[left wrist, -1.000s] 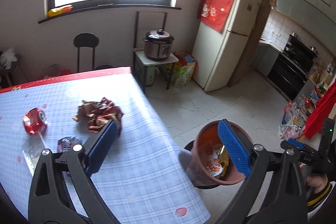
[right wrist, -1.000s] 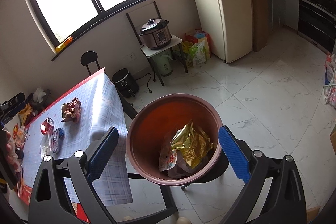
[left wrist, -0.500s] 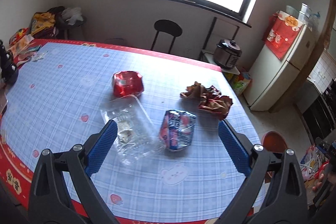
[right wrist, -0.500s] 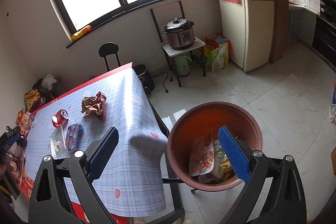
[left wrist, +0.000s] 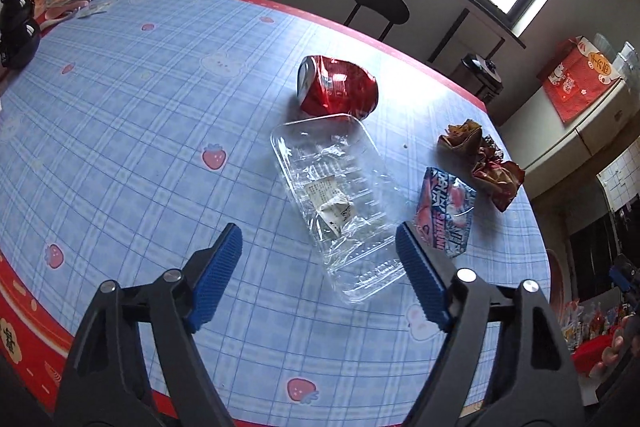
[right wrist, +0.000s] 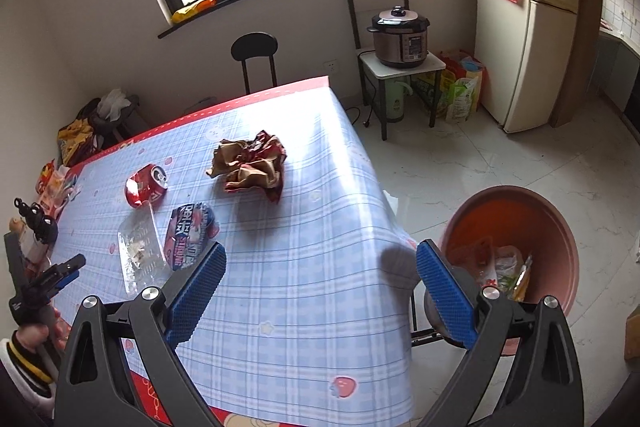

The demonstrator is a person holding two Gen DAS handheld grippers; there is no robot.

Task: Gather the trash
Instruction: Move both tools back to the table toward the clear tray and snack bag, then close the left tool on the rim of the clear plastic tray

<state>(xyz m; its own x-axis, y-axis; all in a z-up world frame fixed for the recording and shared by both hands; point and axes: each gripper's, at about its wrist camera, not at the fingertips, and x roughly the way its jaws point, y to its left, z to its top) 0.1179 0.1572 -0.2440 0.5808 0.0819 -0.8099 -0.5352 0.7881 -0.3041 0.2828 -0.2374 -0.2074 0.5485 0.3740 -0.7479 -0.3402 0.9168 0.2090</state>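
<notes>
In the left wrist view the clear plastic tray (left wrist: 336, 203) is seen at frame centre on the table (left wrist: 120, 99), long axis running upper left to lower right, just ahead of the empty, narrowing left gripper (left wrist: 320, 287).

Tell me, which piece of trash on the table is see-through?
The clear plastic tray, lying between the crushed red can and the pink-and-blue snack wrapper. You can see the checked tablecloth through it; the crumpled brown wrapper is opaque too.
</notes>
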